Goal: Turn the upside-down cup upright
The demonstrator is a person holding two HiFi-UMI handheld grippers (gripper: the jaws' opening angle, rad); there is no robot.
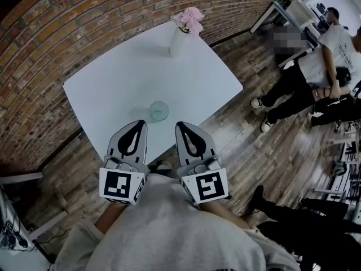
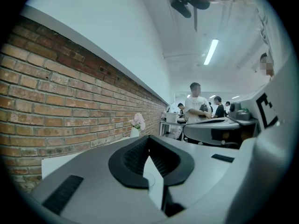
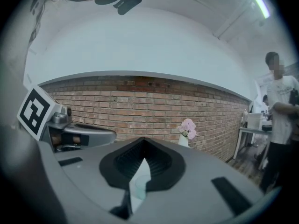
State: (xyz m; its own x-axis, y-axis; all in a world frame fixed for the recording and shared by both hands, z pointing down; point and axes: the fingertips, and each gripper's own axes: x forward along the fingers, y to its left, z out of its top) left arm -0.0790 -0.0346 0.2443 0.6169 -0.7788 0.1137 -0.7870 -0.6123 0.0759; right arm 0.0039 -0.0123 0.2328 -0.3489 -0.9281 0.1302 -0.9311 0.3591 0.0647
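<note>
cup of clear glass near front edge of white square table, open tabletop around; white flower vase at far edge. left gripper, right gripper clenched, empty, just short of cup.

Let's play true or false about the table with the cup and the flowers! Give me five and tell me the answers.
1. The cup stands on the white table. True.
2. The left gripper is holding the cup. False: the left gripper and the right gripper are both shut on nothing, and the cup stands apart, just ahead of them.
3. The flowers are pink. True.
4. The vase stands right beside the cup. False: the vase is at the table's far edge and the cup is near the person's edge.
5. The wall beside the table is brick. True.
</note>
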